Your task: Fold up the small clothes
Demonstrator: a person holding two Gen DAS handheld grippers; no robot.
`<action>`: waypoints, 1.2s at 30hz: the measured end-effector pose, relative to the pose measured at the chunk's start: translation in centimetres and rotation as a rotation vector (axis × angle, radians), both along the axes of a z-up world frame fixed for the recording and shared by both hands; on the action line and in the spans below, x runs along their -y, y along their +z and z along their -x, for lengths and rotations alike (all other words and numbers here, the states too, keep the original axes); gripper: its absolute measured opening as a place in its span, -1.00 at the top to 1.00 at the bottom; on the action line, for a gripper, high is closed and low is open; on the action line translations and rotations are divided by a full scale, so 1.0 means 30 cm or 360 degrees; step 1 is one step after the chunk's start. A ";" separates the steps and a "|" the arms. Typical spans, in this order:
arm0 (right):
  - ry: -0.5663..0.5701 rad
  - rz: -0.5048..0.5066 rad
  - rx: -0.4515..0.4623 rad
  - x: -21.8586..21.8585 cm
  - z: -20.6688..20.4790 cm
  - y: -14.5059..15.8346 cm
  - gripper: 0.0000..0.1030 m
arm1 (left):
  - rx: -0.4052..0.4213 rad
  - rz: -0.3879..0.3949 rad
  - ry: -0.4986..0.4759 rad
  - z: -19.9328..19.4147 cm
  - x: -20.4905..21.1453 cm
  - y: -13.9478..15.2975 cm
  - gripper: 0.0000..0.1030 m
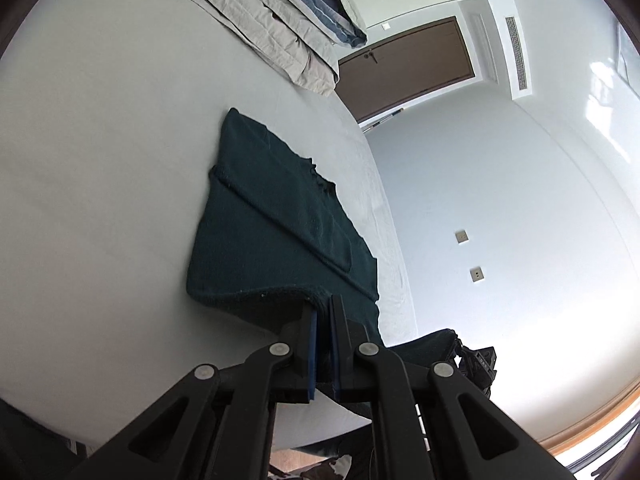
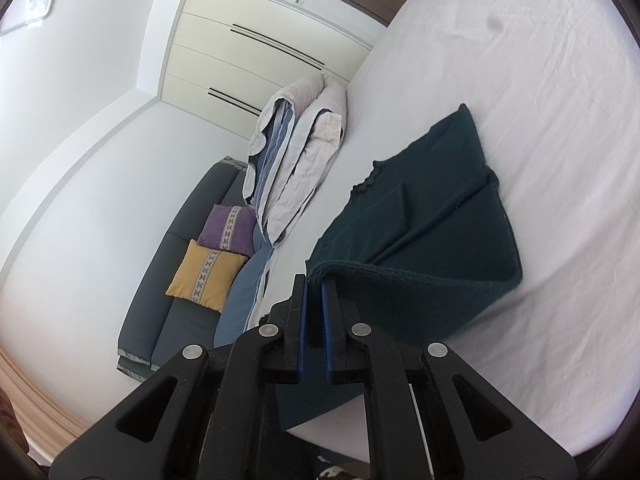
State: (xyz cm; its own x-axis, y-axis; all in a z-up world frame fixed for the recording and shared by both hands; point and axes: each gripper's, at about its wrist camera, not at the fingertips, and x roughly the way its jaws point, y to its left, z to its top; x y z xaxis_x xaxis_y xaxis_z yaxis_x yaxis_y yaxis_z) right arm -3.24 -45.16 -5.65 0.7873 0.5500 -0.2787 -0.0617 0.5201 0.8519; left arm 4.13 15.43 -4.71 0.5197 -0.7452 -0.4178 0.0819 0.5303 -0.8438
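A dark green knitted garment (image 1: 264, 236) lies on the white bed (image 1: 100, 160), its near edge lifted off the sheet. My left gripper (image 1: 322, 306) is shut on that near hem, the cloth pinched between its blue pads. In the right wrist view the same garment (image 2: 440, 216) stretches away over the sheet (image 2: 540, 120), and my right gripper (image 2: 315, 280) is shut on the other near corner, where the hem folds over its tips. The far part of the garment rests flat. The other gripper (image 1: 478, 360) shows at the lower right of the left wrist view.
A folded grey and blue duvet (image 1: 280, 12) lies at the bed's far end. A dark sofa (image 2: 176, 280) with a purple cushion (image 2: 228, 226) and a yellow cushion (image 2: 206, 274) stands beside the bed. A wardrobe (image 2: 256, 52) and a brown door (image 1: 408, 68) are beyond.
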 end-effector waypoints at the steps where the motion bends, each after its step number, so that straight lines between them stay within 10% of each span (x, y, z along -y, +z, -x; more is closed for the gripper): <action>1: -0.0024 0.0003 -0.0001 0.006 -0.036 0.008 0.89 | 0.0006 0.0000 0.0013 -0.028 0.002 0.009 0.87; 17: -0.0248 -0.0020 -0.0105 0.140 -0.720 -0.077 0.89 | -0.0107 0.0006 0.0164 -0.659 0.064 -0.026 0.87; 30: -0.0377 0.0090 -0.0350 0.224 -1.153 -0.307 0.88 | -0.0210 -0.0240 0.0195 -1.060 0.163 -0.172 0.86; 33: -0.0441 0.0193 -0.0449 0.244 -1.207 -0.365 0.78 | -0.0293 -0.0282 0.0206 -1.108 0.166 -0.243 0.55; 36: -0.0550 0.0259 -0.0440 0.268 -1.179 -0.381 -0.09 | -0.0295 -0.0280 0.0243 -1.084 0.150 -0.261 0.02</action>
